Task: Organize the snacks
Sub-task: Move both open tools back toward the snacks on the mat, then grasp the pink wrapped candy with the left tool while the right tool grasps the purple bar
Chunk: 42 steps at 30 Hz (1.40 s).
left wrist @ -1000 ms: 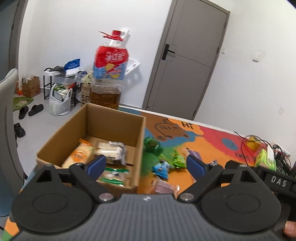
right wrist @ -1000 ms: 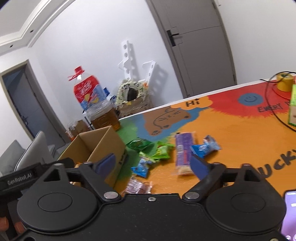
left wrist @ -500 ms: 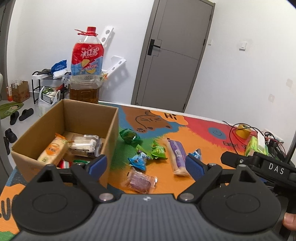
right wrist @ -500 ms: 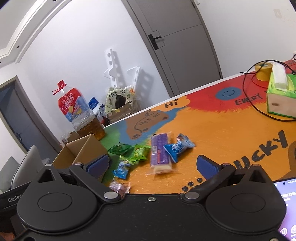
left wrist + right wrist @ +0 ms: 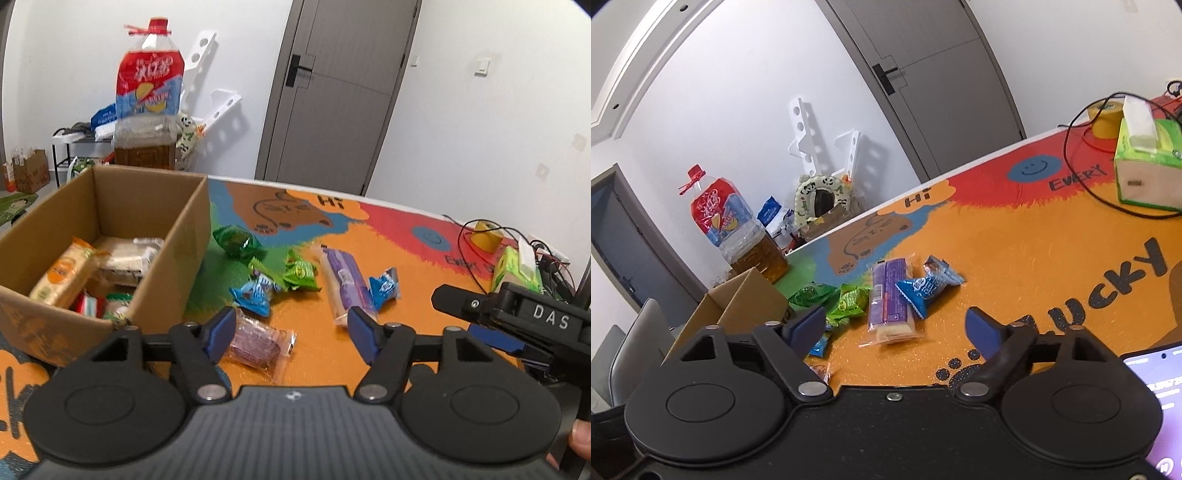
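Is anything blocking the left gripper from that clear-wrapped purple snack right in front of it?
Nothing visible. The clear-wrapped purple snack lies flat on the colourful table mat, just beyond the left gripper, whose fingers are closing without touching it. The open cardboard box stands beside it.

Your left gripper (image 5: 291, 332) hangs over the bench (image 5: 406, 258) with its jaws closing. A clear packet with something purple inside (image 5: 260, 345) lies between the blue pads (image 5: 221, 332), and they do not press it. A cardboard box (image 5: 173, 266) sits on the left with wrapped snacks (image 5: 62, 273) inside. Loose on the bench lie a dark green candy (image 5: 236, 242), a light green candy (image 5: 299, 273), two blue candies (image 5: 255, 293) and a long purple bar (image 5: 345, 284). Behind the box stands a big bottle (image 5: 147, 99) with a red cap. Your right gripper (image 5: 517, 317) pokes in from the right, and a fingertip (image 5: 581, 437) shows at the bottom corner.
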Each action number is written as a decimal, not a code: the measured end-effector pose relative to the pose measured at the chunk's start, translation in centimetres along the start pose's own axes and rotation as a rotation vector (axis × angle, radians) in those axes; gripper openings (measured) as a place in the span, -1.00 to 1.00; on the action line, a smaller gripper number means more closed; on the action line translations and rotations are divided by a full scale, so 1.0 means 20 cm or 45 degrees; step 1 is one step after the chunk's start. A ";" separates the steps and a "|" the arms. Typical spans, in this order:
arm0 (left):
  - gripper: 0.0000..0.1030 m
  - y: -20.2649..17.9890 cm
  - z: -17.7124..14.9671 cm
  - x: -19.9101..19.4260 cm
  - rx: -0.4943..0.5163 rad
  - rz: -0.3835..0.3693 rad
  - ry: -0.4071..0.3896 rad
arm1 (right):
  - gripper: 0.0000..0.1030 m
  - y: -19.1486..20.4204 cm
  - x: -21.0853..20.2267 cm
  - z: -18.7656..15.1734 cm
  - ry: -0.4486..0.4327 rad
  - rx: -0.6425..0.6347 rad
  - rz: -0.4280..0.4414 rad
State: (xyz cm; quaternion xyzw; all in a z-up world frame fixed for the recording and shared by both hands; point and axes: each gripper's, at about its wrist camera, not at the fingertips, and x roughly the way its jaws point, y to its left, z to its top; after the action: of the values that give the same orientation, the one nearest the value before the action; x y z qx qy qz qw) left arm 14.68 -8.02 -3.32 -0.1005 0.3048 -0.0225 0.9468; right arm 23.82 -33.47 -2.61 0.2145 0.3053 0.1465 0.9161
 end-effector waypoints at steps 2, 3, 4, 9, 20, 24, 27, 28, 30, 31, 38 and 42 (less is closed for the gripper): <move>0.23 0.00 -0.01 0.03 -0.004 0.002 0.011 | 0.47 0.00 0.02 0.00 0.007 -0.003 0.011; 0.23 0.00 -0.01 0.05 -0.004 0.006 0.015 | 0.44 0.00 0.03 -0.01 0.015 -0.004 0.013; 0.22 0.00 -0.02 0.07 -0.007 0.010 0.020 | 0.41 0.00 0.05 -0.01 0.023 -0.004 0.016; 0.20 0.01 -0.04 0.14 -0.015 0.025 0.035 | 0.34 0.00 0.12 -0.01 0.058 -0.005 0.027; 0.11 0.03 -0.08 0.25 -0.021 0.095 0.028 | 0.34 0.02 0.28 -0.01 0.116 -0.045 0.017; 0.10 0.02 -0.10 0.27 -0.011 0.128 0.005 | 0.34 0.03 0.33 -0.01 0.136 -0.060 0.012; 0.10 0.01 -0.11 0.29 -0.015 0.145 0.006 | 0.34 0.03 0.37 -0.02 0.149 -0.073 -0.002; 0.10 0.01 -0.12 0.30 -0.018 0.148 0.011 | 0.34 0.04 0.37 -0.02 0.151 -0.080 -0.004; 0.10 0.02 -0.12 0.32 -0.027 0.149 0.021 | 0.34 0.05 0.39 -0.02 0.157 -0.092 -0.009; 0.06 0.02 -0.12 0.32 -0.030 0.155 0.020 | 0.34 0.05 0.40 -0.03 0.161 -0.094 -0.011; -0.13 0.04 -0.12 0.31 -0.082 0.165 0.013 | 0.09 0.07 0.46 -0.05 0.190 -0.146 -0.056; -0.27 0.05 -0.12 0.30 -0.098 0.152 0.013 | 0.01 0.08 0.43 -0.06 0.203 -0.163 -0.055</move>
State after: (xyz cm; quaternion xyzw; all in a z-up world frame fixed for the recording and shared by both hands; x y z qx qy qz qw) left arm 18.09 -8.08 -8.88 -0.1182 0.3156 0.0453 0.9404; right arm 29.46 -28.25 -7.03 0.1367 0.3717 0.1624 0.9037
